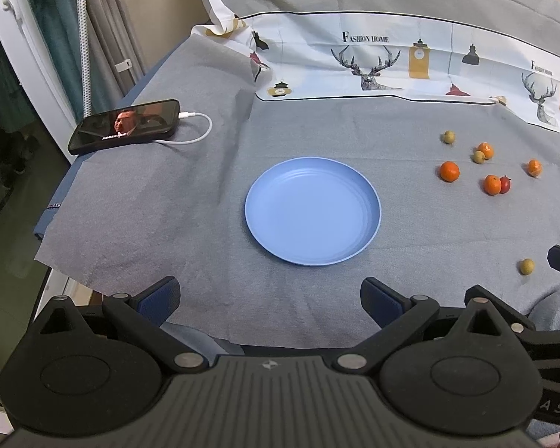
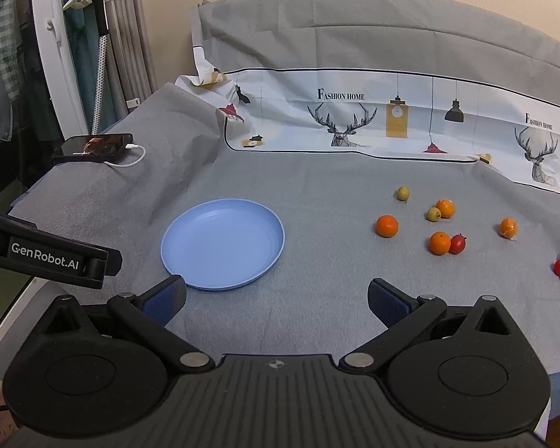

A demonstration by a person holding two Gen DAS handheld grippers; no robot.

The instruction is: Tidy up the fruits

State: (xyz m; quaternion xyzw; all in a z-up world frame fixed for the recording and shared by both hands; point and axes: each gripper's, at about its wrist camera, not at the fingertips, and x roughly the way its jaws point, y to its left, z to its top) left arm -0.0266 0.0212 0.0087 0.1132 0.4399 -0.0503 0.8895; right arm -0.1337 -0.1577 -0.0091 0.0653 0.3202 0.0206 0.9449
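Blue plastic, round and bare — the plate (image 1: pixel 313 212) lies on the grey cloth (image 1: pixel 160 201) just ahead of the left gripper (image 1: pixel 269 300), between the lines of its two fingers. That gripper's jaws stand spread wide and hold nothing. The right gripper (image 2: pixel 276 300) is spread just as wide and is likewise empty; from its own camera the plate (image 2: pixel 222 248) sits ahead and toward its left finger, close beside the pad.

The fruits lie scattered on the cloth well ahead and to the right of both jaws: small oranges (image 2: pixel 387 226), greenish-yellow round fruits (image 2: pixel 403 193), and red cherry tomatoes (image 2: pixel 458 243) — one tomato touching an orange (image 2: pixel 439 243). In the left wrist view a single greenish fruit (image 1: pixel 526 266) rests nearer, off beyond the right finger.

Far to the left of the jaws, a phone (image 1: pixel 125 126) with a white cable (image 1: pixel 199 127) plugged in lies at the cloth's edge, its screen lit.
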